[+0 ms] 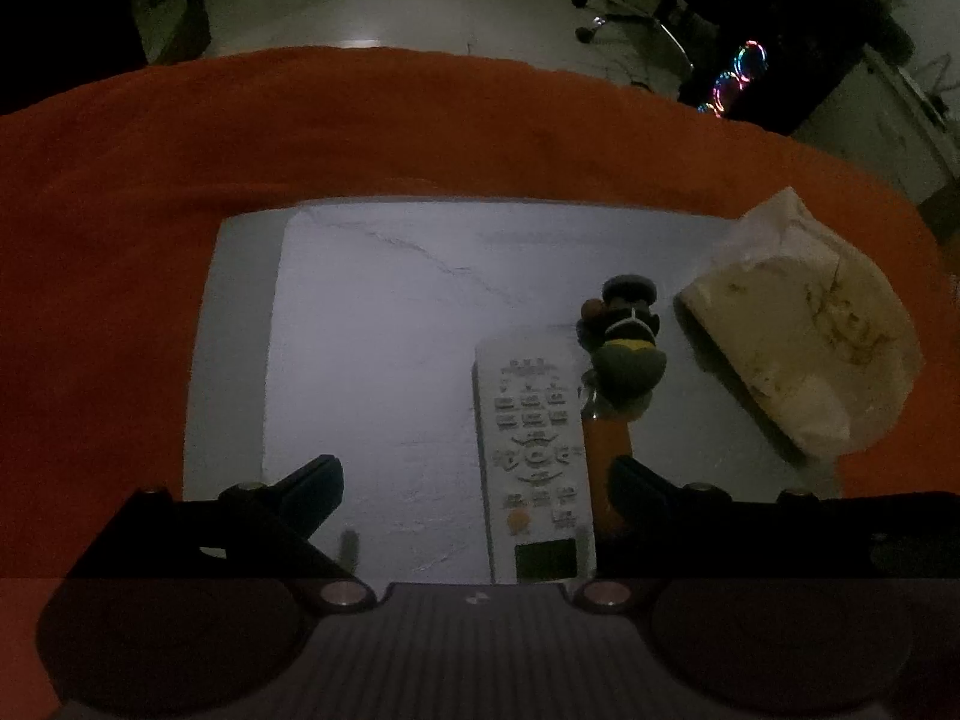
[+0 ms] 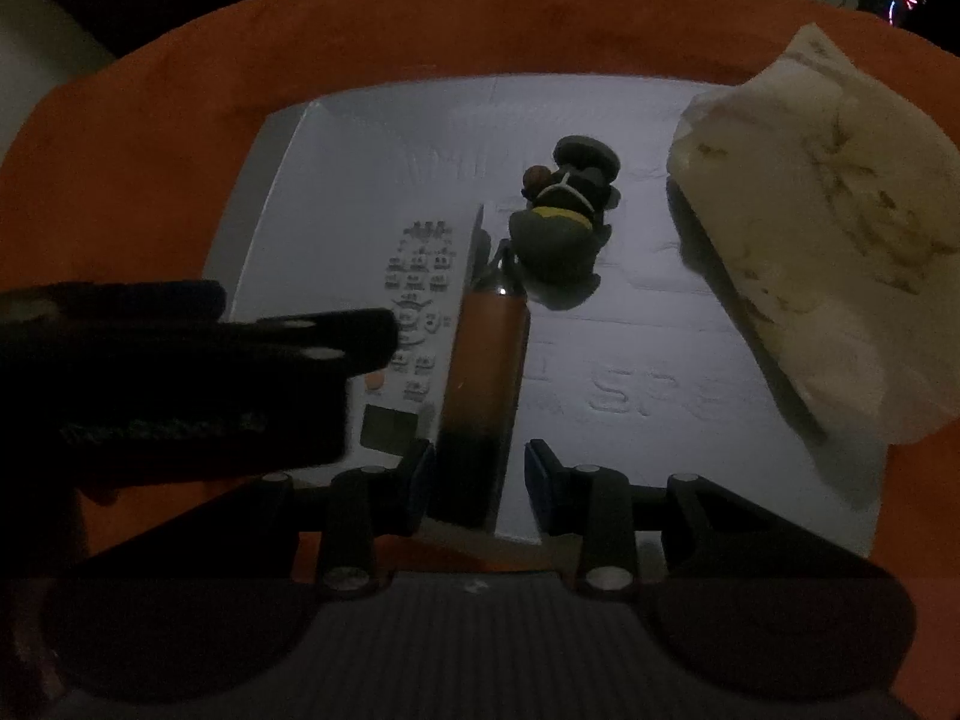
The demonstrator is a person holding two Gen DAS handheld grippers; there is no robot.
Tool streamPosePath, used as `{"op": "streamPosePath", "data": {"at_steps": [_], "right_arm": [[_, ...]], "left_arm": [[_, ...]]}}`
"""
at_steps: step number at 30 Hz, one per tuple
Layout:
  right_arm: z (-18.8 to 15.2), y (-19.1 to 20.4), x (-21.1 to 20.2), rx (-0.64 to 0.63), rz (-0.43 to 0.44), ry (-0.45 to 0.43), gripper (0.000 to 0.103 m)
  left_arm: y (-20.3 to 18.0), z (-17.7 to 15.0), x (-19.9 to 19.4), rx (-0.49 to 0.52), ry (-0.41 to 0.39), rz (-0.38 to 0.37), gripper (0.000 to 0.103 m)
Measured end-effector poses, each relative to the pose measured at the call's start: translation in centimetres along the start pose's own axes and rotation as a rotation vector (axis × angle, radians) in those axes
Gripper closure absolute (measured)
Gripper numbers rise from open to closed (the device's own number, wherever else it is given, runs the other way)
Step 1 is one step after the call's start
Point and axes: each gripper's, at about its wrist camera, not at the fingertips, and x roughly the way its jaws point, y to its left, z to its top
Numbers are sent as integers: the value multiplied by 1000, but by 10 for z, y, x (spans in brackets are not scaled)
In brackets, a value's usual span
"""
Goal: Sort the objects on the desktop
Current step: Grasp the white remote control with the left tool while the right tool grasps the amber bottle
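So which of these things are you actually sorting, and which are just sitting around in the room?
Being sorted, all on the white tray:
remote control
orange tube
small dark toy figure
pale crinkled bag, lying partly over the tray's edge

Just around:
orange cloth under the tray
office chair on the floor behind
coloured lights in the dark background

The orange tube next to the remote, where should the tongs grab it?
Probably its dark near end, coming from the near edge of the white tray. The orange tube lies lengthwise toward the right tongs, which already straddle that end. The remote crowds its left side.
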Motion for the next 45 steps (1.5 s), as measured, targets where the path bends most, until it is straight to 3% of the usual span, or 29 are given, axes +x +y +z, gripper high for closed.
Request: {"op": "streamPosePath", "data": {"at_steps": [5,16,28,36,39,42,44,45], "right_arm": [[-4,0,0,-21,-39,-7,72],[-1,-10,6,-27,-45,-15,73],[-22,-30,-14,-49,-107,-26,74],[-27,-41,-19,-22,-85,-7,73],[-26,-45,-21,-11,-63,-7,72],[-21,-49,-21,17,-59,-20,72],[-16,-47,-21,23,-60,-29,72],[-14,-46,-21,27,-62,-34,72]], "left_arm": [[-3,2,8,-5,10,2,8],[-17,5,28,-10,22,69,8],[-32,0,39,39,44,79,8],[-38,1,47,42,49,104,8],[-41,-2,49,48,42,111,14],[-40,-4,45,52,22,104,35],[-39,-6,42,54,20,92,56],[-38,-6,40,56,20,84,59]]}}
